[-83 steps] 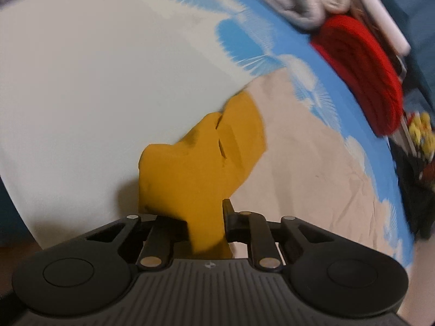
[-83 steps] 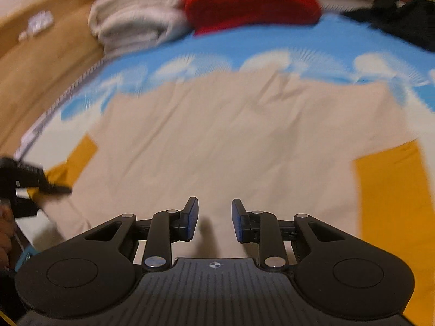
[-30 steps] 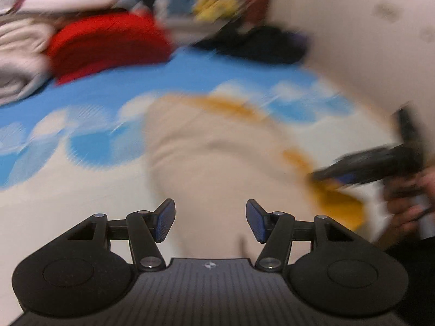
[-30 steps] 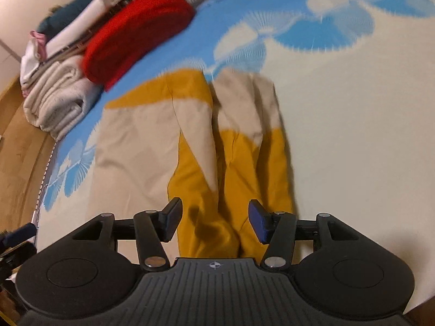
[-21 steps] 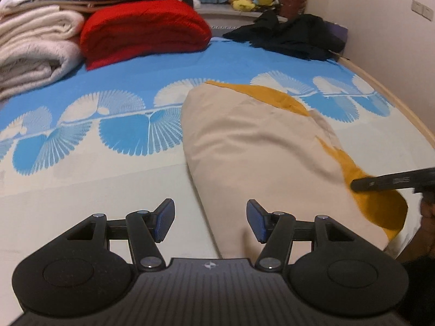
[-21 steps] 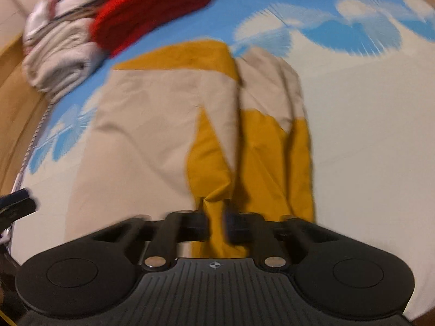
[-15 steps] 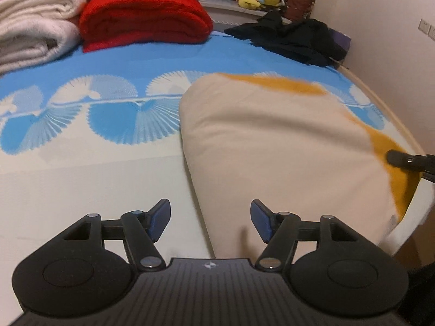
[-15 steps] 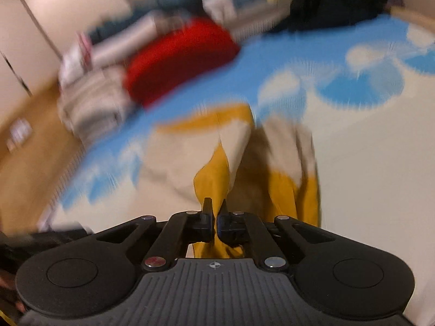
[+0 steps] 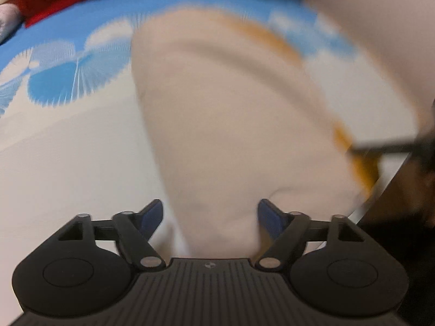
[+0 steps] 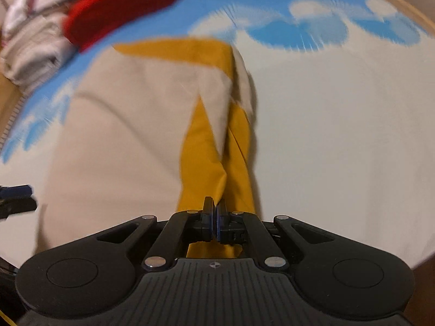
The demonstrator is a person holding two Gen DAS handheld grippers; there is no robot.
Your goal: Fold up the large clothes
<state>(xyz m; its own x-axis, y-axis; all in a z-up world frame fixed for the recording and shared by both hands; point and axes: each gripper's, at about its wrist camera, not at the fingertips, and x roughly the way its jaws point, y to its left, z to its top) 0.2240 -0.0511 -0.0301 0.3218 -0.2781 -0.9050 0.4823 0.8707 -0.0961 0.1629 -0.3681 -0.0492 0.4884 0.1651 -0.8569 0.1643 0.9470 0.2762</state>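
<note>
The right claw (image 10: 216,218) pinches the mustard sleeve of the shirt (image 10: 122,125), lower centre. The left claw (image 9: 210,218) is opening astride the shirt's beige edge on the bed (image 10: 339,135).

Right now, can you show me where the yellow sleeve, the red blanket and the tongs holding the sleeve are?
yellow sleeve (image 10: 201,146): right wrist view, on its flat middle.
red blanket (image 10: 119,8): right wrist view, on its folded top.
right tongs (image 10: 216,212): right wrist view, between the pinched tips.

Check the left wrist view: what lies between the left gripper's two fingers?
In the left wrist view, the near edge of the beige garment lies between the opening jaws of the left gripper; neither blue pad presses it.
</note>
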